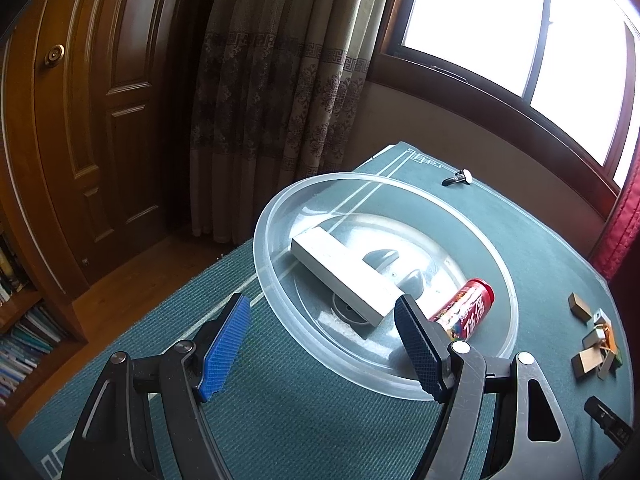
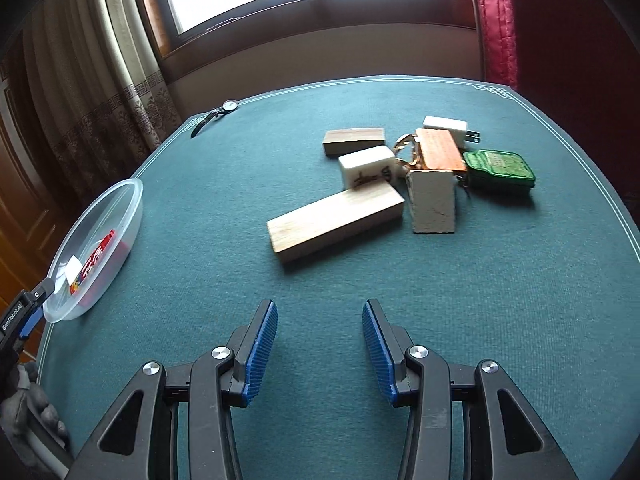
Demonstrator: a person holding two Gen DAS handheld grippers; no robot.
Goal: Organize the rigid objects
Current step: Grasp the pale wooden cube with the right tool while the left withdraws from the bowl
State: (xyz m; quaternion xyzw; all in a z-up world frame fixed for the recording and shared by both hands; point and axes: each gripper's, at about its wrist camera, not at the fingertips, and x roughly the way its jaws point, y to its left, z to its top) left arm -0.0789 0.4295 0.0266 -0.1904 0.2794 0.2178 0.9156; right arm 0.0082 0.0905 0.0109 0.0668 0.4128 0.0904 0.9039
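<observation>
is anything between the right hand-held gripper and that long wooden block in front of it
Nothing visible. The right hand-held gripper is open, and only bare green tablecloth lies between it and the long wooden block. The other pieces, such as the white block, sit beside and behind it.

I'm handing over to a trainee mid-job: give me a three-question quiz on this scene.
1. True or false: the red can lies inside the clear bowl.
2. What lies nearest the right tool: a) long wooden block b) green tin c) wristwatch?
3. Is the left tool holding anything?

Key: 1 true; 2 a; 3 no, it is open and empty.
</observation>
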